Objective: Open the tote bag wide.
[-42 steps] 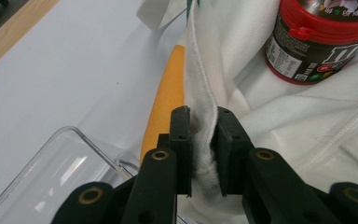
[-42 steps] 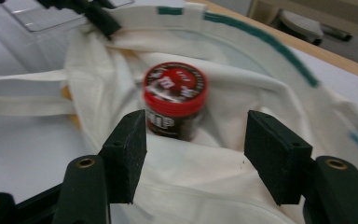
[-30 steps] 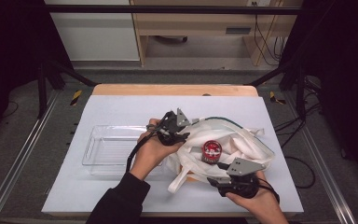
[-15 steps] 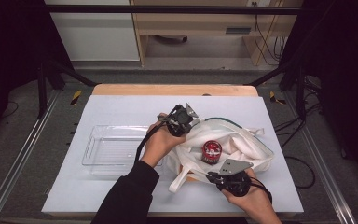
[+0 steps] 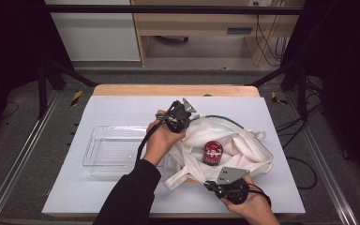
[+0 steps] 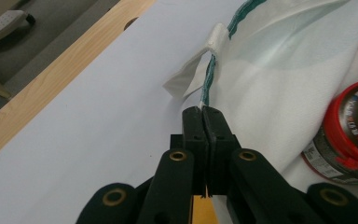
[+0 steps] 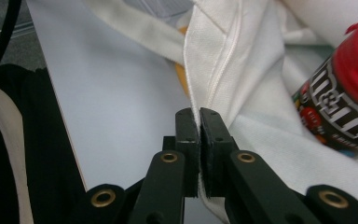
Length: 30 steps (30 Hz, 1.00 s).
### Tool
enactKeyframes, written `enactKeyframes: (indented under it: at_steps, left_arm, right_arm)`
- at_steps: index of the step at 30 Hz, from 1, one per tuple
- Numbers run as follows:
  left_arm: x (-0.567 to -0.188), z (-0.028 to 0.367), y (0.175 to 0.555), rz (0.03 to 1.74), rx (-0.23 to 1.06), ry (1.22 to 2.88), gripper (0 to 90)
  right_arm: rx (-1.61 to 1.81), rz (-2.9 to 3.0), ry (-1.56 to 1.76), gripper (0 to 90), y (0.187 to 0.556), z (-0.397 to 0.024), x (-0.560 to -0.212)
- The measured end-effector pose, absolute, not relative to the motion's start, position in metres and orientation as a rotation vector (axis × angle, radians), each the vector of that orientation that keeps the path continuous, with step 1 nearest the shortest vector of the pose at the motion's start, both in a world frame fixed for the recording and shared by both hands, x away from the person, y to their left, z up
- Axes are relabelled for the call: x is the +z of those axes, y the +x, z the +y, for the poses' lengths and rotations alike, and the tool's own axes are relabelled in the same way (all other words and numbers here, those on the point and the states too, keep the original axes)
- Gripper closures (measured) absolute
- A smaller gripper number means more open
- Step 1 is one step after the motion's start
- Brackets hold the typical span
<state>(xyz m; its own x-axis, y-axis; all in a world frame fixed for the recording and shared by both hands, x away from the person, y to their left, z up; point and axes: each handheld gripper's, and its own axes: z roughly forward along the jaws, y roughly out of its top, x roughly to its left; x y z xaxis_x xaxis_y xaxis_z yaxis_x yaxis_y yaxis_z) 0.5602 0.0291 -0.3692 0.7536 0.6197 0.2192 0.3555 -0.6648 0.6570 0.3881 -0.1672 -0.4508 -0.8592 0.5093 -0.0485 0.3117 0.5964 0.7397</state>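
Sitting idle at far left, clear tray (image 5: 104, 151). Left gripper (image 6: 204, 112) just closing, now pinching white bag (image 5: 234, 140) green-trimmed rim; right gripper (image 7: 199, 114) likewise clamping near hem. Holding bag mouth open, red-lidded jar (image 5: 212, 152) lying inside, likely awaiting removal.

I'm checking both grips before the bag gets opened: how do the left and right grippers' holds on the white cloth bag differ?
The left gripper pinches the white cloth bag at its far, green-trimmed edge; the right gripper pinches the near, plain white seam. The left sits beside the clear plastic tray, the right near the table's front. Both are shut on fabric.
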Motion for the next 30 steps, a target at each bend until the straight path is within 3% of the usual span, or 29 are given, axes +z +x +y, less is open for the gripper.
enactKeyframes:
  at_steps: [30]
  left_arm:
    - [-0.378,0.028,0.577,0.777,0.604,2.334,89.1]
  right_arm:
    - [1.066,2.584,0.617,87.5,0.386,-0.160,-0.458]
